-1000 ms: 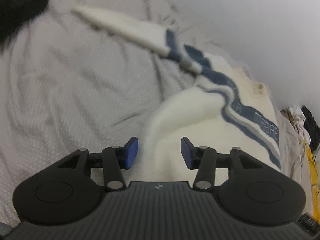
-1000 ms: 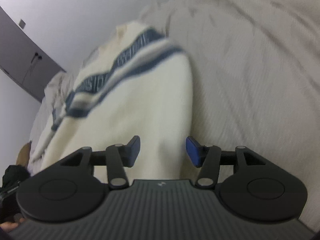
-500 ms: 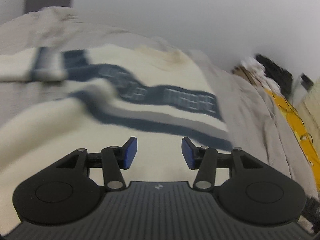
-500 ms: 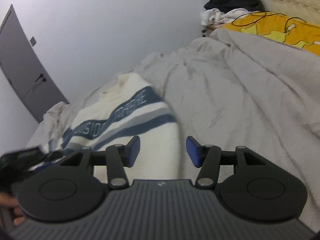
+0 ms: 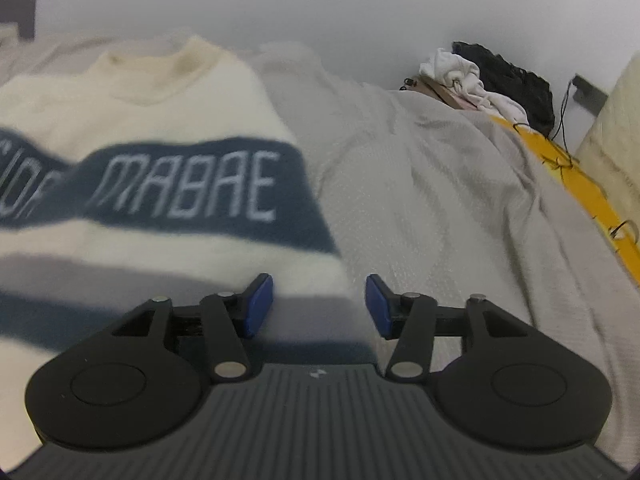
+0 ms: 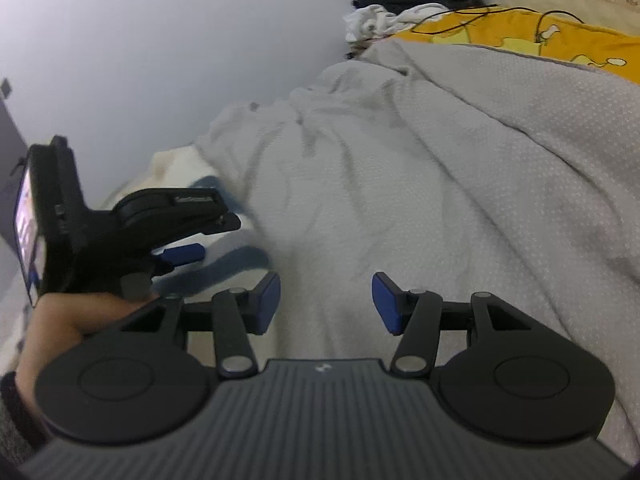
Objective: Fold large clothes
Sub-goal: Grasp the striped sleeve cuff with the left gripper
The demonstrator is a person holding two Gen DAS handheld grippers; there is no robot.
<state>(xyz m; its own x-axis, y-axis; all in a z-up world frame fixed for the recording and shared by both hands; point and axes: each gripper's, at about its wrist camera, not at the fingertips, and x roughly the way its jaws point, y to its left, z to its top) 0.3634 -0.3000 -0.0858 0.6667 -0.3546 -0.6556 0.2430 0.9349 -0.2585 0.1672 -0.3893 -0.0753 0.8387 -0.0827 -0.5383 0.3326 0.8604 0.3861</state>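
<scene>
A cream sweater (image 5: 160, 112) with a navy lettered band lies flat on the grey bedspread (image 5: 420, 208), collar toward the wall. My left gripper (image 5: 318, 280) hovers over the sweater's right edge. Its jaws are opening, and the blue pads press on nothing. The right wrist view shows that left gripper (image 6: 216, 236) held in a person's hand (image 6: 68, 316) above the blurred sweater (image 6: 172, 164). My right gripper (image 6: 325, 278) stands open over bare bedspread (image 6: 440, 180), just right of the sweater, with nothing between its fingers.
A heap of white and black clothes (image 5: 480, 76) sits at the bed's far right corner against the white wall. A yellow blanket (image 6: 520, 36) with dark cables across it runs along the right side. A grey door (image 6: 6, 140) is at far left.
My left gripper swept right across the sweater from the sleeve side to its right edge, and its jaws widened a little. My right gripper slid off the sweater onto bare bedspread.
</scene>
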